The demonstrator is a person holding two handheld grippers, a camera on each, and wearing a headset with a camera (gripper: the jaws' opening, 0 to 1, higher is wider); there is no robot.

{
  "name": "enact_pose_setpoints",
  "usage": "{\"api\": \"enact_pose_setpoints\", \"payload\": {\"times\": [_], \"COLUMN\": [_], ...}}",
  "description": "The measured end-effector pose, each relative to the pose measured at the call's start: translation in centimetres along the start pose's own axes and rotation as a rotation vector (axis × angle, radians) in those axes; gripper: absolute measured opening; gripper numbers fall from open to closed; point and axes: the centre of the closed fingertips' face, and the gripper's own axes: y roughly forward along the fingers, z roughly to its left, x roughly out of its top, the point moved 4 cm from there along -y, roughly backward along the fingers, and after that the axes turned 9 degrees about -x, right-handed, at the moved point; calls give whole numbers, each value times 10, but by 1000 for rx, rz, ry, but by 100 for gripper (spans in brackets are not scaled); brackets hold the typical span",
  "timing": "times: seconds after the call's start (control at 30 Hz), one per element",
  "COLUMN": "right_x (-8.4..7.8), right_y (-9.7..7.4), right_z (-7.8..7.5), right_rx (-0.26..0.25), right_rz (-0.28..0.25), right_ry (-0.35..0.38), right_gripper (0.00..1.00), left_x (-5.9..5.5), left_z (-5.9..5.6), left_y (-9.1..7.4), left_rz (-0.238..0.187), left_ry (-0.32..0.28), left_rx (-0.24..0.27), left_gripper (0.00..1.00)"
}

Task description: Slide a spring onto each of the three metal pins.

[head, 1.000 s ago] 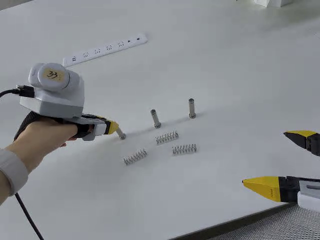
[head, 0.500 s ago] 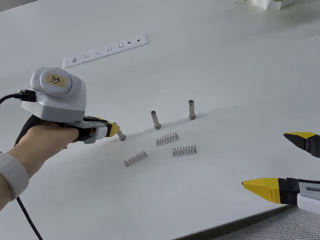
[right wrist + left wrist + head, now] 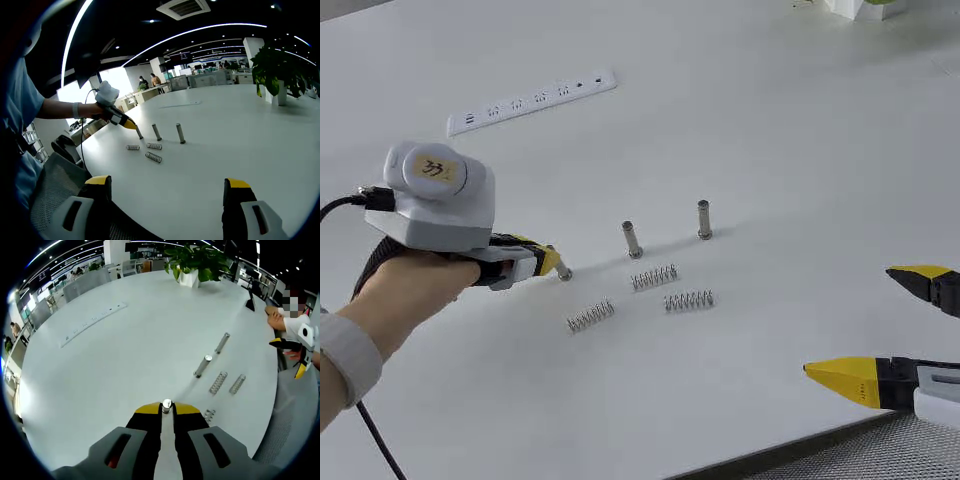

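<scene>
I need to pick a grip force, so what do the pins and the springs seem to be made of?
The pins, one clamped in the left gripper, look like steel: a smooth grey finish with bright highlights along the shaft. The springs are thin coiled wire, silvery and shiny, and probably steel too. The exact alloy cannot be told.
</scene>
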Motion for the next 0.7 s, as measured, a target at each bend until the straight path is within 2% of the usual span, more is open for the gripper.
{"api": "enact_pose_setpoints", "payload": {"times": [0.3, 0.53, 0.7], "right_x": [0, 0, 0], "right_y": [0, 0, 0], "right_z": [0, -1, -1], "right_rx": [1, 2, 1], "right_rz": [0, 1, 0], "right_ry": [0, 5, 4], "right_gripper": [92, 92, 92], "left_x": [-3, -2, -1], "left_z": [-1, 0, 1], "left_y": [0, -1, -1], "left_rz": [1, -16, -30], "left_ry": [0, 4, 13], "left_rx": [0, 6, 16], "left_gripper": [7, 20, 34]}}
